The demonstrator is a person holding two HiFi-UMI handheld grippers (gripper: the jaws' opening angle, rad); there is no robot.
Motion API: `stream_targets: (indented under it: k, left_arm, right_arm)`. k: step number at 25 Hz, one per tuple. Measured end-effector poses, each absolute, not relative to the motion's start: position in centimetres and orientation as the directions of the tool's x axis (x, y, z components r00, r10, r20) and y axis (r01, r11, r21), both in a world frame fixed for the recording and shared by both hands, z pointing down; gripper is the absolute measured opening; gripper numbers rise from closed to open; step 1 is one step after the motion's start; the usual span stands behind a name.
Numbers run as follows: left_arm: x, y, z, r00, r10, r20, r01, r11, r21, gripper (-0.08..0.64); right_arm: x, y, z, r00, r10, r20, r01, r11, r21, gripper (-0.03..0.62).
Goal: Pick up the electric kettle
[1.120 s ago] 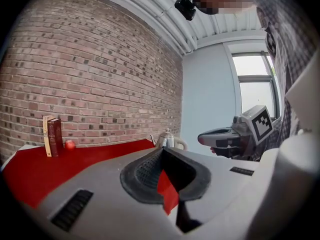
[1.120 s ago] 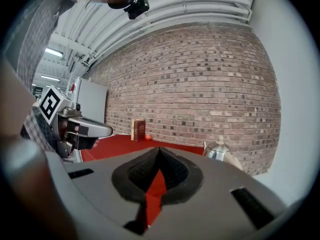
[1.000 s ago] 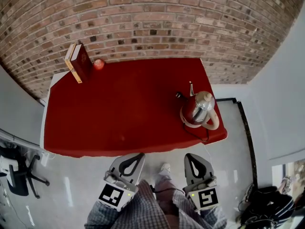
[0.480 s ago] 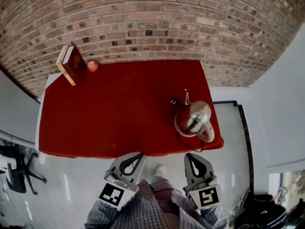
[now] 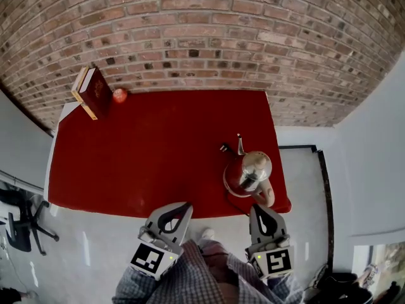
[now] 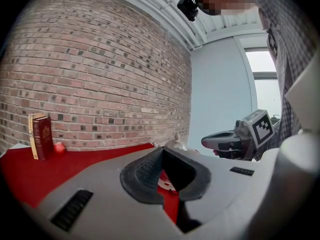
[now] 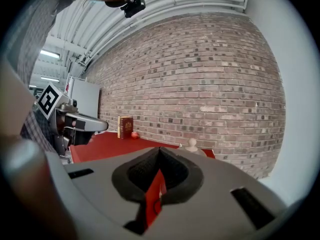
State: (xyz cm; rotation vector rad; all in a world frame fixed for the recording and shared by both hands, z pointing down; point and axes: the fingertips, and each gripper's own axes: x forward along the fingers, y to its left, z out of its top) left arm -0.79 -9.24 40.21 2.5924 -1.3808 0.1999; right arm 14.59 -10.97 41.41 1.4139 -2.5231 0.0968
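Note:
The electric kettle (image 5: 248,173) is shiny metal and red, with a pale handle (image 5: 268,194) turned toward me. It stands near the right front corner of the red table (image 5: 152,157). My left gripper (image 5: 183,206) and right gripper (image 5: 260,209) hover over the floor just short of the table's front edge. Both are shut with nothing in them. The right one is just in front of the kettle's handle and apart from it. In the left gripper view (image 6: 162,151) the kettle's lid knob (image 6: 176,136) peeks over the jaws. It also peeks over them (image 7: 192,143) in the right gripper view (image 7: 160,151).
A dark red book (image 5: 93,92) stands upright at the table's back left corner, with a small red apple (image 5: 119,95) beside it. A brick wall (image 5: 202,37) runs behind the table. The kettle's dark cord (image 5: 235,199) hangs over the front edge. An office chair (image 5: 19,223) is at the left.
Table and kettle have slid down toward me in the head view. Both grippers, still shut, now reach the table's front edge, the right one close to the kettle.

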Motion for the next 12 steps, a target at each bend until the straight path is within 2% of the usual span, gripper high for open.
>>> stream_targets:
  k: [12]
  left_arm:
    - [2.0, -10.9, 40.0, 0.563, -0.791, 0.239, -0.825, -0.556, 0.101, 0.003]
  right_arm:
    - [21.1, -12.8, 44.5, -0.396, -0.858, 0.328, -0.888, 0.449, 0.101, 0.011]
